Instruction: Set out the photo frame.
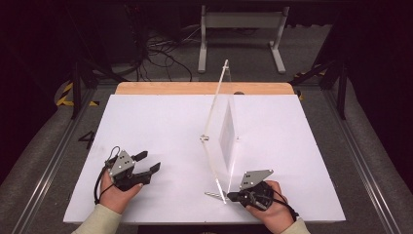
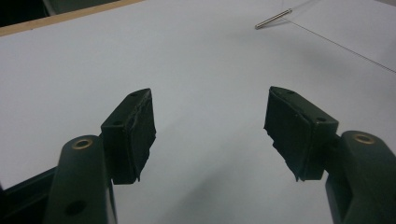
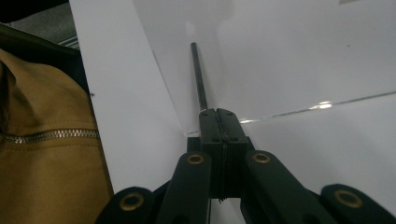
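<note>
Two hand-held grippers at a white table, a metal rod clamped in my right one.

High view: my left gripper rests low on the white table, hand under it, jaws apart with nothing between them. My right gripper lies near the front edge, pointing left, jaws closed on the thin metal rod at the foot of the clear acrylic panel standing upright mid-table. Grey floor, cables and a white frame lie beyond.
Left gripper view: my left gripper gapes over bare table; the rod lies far off.
Right gripper view: my right gripper pinches the rod, which runs straight ahead beside the panel's edge; a tan zipped garment is at left.
</note>
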Demonstrator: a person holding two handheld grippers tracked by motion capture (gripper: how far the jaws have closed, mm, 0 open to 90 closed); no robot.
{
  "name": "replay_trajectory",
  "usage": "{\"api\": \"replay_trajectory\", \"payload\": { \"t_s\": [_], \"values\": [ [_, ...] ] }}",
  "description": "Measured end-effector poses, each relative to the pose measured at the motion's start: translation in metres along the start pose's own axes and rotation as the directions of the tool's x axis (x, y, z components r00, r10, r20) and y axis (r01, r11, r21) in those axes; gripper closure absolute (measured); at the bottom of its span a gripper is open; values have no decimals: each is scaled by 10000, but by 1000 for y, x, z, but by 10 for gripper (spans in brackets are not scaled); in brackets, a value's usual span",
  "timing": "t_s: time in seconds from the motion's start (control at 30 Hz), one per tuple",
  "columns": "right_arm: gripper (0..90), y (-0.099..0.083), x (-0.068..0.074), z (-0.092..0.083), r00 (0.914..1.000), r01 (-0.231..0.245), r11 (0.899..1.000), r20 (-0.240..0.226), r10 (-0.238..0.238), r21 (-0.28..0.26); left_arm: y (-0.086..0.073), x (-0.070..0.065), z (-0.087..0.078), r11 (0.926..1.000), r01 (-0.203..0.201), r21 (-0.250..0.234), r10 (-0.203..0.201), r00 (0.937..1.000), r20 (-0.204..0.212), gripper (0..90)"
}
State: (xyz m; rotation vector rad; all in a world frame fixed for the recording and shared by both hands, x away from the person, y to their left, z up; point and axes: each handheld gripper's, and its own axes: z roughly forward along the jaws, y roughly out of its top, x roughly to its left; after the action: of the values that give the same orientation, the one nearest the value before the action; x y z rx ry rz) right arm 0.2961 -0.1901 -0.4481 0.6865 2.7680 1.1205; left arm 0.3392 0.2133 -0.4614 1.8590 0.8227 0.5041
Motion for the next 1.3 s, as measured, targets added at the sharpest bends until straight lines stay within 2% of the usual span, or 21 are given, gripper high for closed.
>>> {"api": "replay_trajectory", "payload": {
  "t_s": [0.2, 0.4, 0.63, 0.83, 1.03, 1.13, 1.3],
  "values": [
    [900, 12, 6, 14, 9995, 275, 9996, -162, -276, -73, -2, 0, -4, 10000, 19, 21, -18, 10000, -71, 334],
    [900, 34, 13, 37, 9972, 703, 9975, -266, -706, -115, -4, 1, -9, 9999, 1, -118, -2, 10000, -67, 326],
    [900, 56, 18, 61, 9956, 930, 9952, -124, -934, -317, -5, 1, -11, 9997, -33, -256, 31, 9999, -98, 310],
    [900, 72, 17, 79, 9958, 908, 9947, 187, -900, -478, -7, 3, -13, 9991, -204, -378, 200, 9998, -99, 299],
    [900, 77, 10, 87, 9968, 439, 9968, 697, -392, -664, -6, 0, -12, 9984, -53, -560, 61, 9999, 142, 290],
    [899, 79, 6, 90, 9960, 258, 9963, 871, -186, -814, -4, -2, -10, 9983, -167, -559, 178, 9996, 203, 288],
    [899, 85, 6, 97, 9938, 250, 9959, 1097, -153, -869, -3, -4, -9, 9982, -198, -564, 215, 9993, 302, 286]
  ]
}}
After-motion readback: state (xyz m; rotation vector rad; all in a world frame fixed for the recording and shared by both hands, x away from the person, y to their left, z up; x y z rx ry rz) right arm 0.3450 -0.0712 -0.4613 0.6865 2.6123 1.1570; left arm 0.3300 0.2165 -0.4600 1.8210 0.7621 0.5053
